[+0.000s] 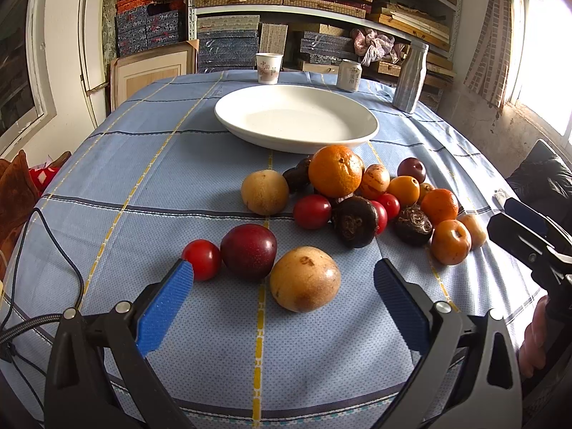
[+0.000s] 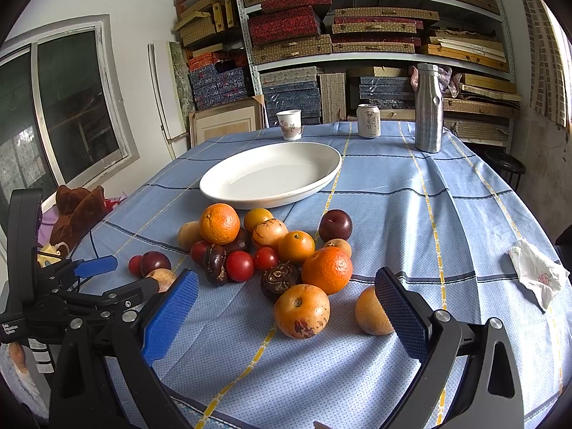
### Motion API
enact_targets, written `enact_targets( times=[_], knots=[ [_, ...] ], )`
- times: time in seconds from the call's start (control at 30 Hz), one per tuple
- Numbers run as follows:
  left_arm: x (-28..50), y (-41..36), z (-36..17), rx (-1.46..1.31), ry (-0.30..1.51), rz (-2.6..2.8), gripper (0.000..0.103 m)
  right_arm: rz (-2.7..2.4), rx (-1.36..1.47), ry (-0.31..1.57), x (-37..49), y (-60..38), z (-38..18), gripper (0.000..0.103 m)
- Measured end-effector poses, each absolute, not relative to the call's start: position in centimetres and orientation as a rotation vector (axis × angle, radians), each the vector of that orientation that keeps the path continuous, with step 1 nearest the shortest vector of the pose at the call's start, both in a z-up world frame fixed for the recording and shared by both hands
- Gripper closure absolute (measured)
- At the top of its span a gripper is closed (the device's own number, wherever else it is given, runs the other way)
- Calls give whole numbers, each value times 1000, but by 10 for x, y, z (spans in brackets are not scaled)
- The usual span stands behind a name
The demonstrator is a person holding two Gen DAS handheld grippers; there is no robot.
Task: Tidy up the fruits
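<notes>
A white oval plate (image 1: 368, 121) (image 2: 321, 178) lies empty on the blue checked tablecloth. In front of it is a pile of fruit: oranges (image 1: 335, 170) (image 2: 327, 270), red tomatoes (image 1: 311, 211), dark plums and dark round fruits. My left gripper (image 1: 284, 279) is open, low over the cloth, with a tan fruit (image 1: 304, 279) between its fingers and a plum (image 1: 248, 251) and a tomato (image 1: 202, 259) beside its left finger. My right gripper (image 2: 286, 291) is open, with an orange-brown fruit (image 2: 302, 310) between its fingers and another (image 2: 370, 312) against its right finger.
A paper cup (image 2: 290, 124), a can (image 2: 368, 121) and a steel bottle (image 2: 428, 107) stand at the table's far edge. A crumpled tissue (image 2: 536, 271) lies at the right. A black cable (image 1: 53, 236) runs over the left of the cloth. Shelves of boxes stand behind.
</notes>
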State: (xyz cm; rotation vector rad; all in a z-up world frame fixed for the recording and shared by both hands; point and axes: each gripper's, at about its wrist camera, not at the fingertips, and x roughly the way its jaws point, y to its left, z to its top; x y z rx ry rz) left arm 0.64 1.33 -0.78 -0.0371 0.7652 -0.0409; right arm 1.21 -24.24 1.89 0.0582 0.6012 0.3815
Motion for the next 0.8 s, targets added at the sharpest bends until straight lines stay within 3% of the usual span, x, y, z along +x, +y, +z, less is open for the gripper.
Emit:
enact_targets(
  times=[0.8],
  knots=[
    [7, 14, -10, -46, 771, -40, 4, 382, 60, 606, 12, -240, 17, 3]
  ],
)
